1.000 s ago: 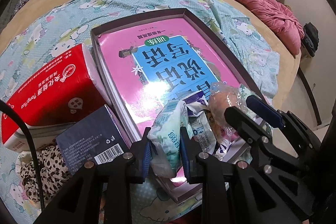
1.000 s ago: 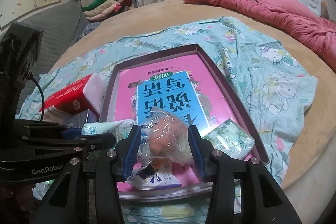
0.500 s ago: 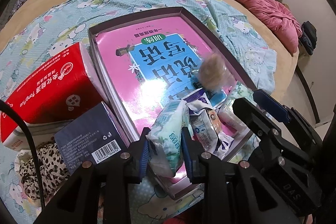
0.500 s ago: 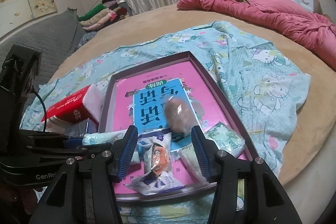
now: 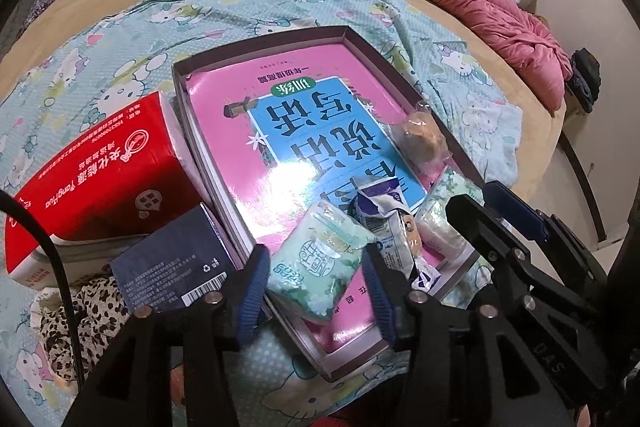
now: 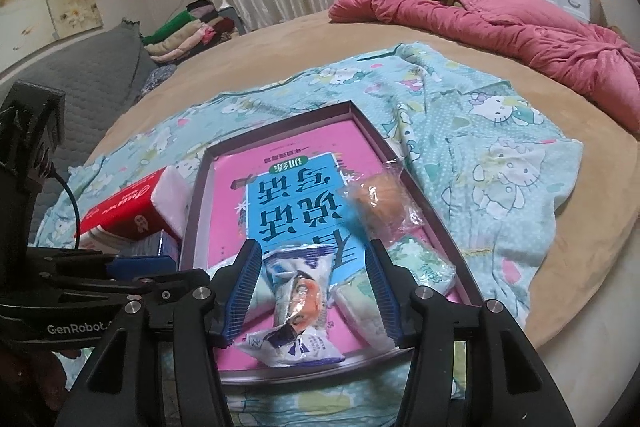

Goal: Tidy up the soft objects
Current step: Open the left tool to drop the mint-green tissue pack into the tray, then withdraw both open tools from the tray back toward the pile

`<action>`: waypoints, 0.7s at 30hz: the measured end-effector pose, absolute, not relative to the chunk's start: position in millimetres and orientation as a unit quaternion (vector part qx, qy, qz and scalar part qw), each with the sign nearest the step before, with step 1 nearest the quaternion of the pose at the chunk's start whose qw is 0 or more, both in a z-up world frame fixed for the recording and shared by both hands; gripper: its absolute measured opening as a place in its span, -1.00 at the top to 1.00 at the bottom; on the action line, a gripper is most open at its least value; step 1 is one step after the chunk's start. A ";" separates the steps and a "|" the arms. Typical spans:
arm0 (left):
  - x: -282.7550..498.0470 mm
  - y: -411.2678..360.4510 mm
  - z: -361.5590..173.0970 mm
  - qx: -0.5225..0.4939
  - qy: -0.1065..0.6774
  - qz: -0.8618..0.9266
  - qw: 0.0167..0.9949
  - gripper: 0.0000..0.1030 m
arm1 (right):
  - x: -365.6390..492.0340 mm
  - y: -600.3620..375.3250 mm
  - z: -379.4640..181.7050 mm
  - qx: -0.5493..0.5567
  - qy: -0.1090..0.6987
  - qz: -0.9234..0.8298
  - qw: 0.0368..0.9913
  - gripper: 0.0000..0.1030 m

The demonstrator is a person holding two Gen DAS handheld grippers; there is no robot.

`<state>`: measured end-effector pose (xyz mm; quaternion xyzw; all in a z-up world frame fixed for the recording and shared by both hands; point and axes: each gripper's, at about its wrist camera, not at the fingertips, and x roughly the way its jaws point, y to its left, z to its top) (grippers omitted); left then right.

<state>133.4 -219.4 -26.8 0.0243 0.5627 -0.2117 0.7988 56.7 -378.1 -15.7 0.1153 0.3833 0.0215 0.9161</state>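
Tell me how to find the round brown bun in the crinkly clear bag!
Find the shallow purple-rimmed box lying on the cartoon-cat bedsheet. The round brown bun in its clear wrapper lies by its right wall, past the other packets. It alone is see-through and brown; the others are pale printed packs.

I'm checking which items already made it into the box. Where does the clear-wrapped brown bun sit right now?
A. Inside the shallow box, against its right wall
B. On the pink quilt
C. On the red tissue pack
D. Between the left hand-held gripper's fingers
A: the clear-wrapped bun lies on the pink book inside the shallow box, up against its right wall, clear of both grippers.
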 end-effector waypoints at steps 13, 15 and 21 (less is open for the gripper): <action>127.2 -213.0 -10.7 0.029 0.539 -0.209 0.815 -0.27 | 53.5 -380.2 -11.2 0.113 0.377 0.004 0.919 -0.19; 125.6 -211.3 -7.4 0.032 0.534 -0.206 0.819 -0.29 | 52.9 -379.9 -9.6 0.111 0.375 0.001 0.920 -0.19; 120.1 -204.3 0.4 0.035 0.524 -0.198 0.828 -0.42 | 50.4 -377.0 -4.0 0.102 0.371 -0.007 0.923 -0.32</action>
